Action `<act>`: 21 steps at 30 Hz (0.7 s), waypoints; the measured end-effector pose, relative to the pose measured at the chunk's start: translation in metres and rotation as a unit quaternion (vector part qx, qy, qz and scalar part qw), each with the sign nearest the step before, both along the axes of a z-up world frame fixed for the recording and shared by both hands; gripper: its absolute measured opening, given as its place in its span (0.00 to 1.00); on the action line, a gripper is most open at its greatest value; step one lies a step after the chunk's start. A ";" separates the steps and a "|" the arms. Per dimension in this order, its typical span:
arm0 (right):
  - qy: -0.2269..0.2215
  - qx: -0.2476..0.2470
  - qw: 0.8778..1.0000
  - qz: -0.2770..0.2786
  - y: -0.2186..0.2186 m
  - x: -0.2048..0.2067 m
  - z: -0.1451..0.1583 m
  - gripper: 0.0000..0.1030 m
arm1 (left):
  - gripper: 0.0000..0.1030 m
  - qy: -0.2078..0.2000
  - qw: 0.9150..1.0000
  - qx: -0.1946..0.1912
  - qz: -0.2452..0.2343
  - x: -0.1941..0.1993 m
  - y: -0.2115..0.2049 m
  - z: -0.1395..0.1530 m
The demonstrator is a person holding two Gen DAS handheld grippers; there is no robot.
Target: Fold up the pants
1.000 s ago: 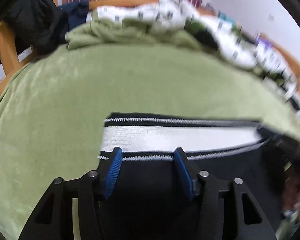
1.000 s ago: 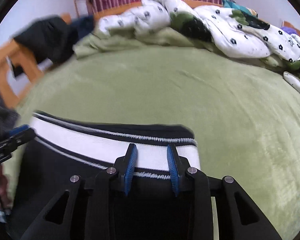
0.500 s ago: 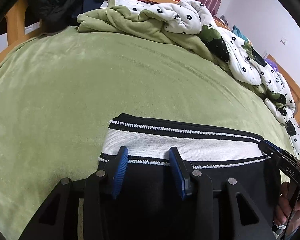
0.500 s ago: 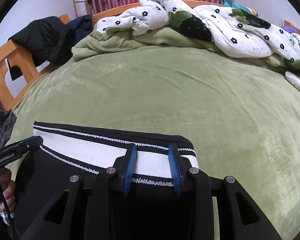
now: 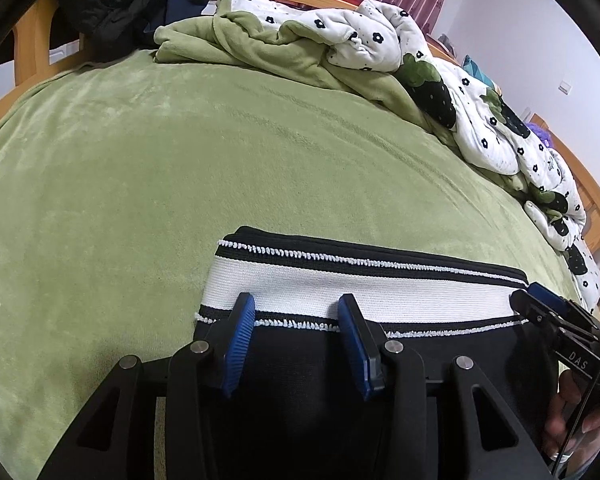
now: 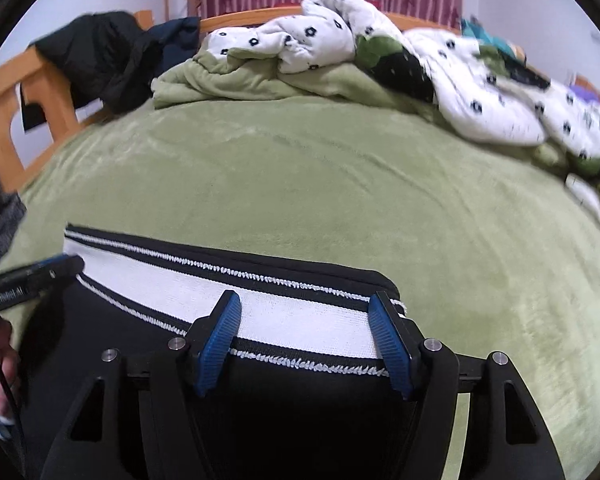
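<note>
the right gripper [image 6: 306, 334] stands over the right end of the waistband [image 6: 292, 316], its jaws having just been opening, now spread wide with the white band lying between the blue pads [image 6: 220, 336] but not pinched, so it has let go. the left gripper [image 5: 296, 332] sits at the waistband's left end, jaws part open with the band between them; its pads do not seem to press the cloth, though where the tips meet the fabric is hard to make out. the pants [image 5: 380, 392], black with a white striped waistband, lie flat on the near part of the green blanket [image 5: 140, 184]; everything below the waistband is hidden behind the gripper bodies. a crumpled flowered quilt [image 5: 380, 44] and a dark jacket [image 5: 112, 4] lie at the far end, by the wooden bed frame [image 5: 32, 48]. the right view is blurred at its edges. compared with half a second ago, the right jaws are far wider, the left ones unchanged, and the pants lie in the same place.
</note>
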State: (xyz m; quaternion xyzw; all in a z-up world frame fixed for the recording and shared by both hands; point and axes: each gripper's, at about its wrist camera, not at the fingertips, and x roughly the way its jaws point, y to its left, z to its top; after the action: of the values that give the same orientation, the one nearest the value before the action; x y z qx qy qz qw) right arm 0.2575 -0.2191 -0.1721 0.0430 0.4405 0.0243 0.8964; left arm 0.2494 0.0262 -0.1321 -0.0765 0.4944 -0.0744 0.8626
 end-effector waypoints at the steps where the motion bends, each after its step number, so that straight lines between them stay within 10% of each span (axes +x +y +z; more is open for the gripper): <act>1: 0.003 0.005 1.000 0.002 -0.001 0.001 -0.001 0.65 | 0.41 0.001 1.000 0.001 -0.002 0.000 -0.001 0.000; 12: -0.004 0.061 0.998 -0.031 -0.022 -0.001 0.004 0.51 | 0.43 -0.044 0.998 0.034 -0.010 -0.004 -0.009 0.021; 21: -0.019 -0.005 1.000 -0.002 -0.002 -0.003 -0.003 0.53 | 0.46 -0.023 0.998 0.049 -0.020 -0.002 -0.013 0.006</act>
State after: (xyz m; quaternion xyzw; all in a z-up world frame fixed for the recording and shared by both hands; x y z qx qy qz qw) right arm 0.2545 -0.2213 -0.1750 0.0391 0.4231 0.0213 0.9050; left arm 0.2472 0.0129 -0.1264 -0.0221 0.4793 -0.0691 0.8747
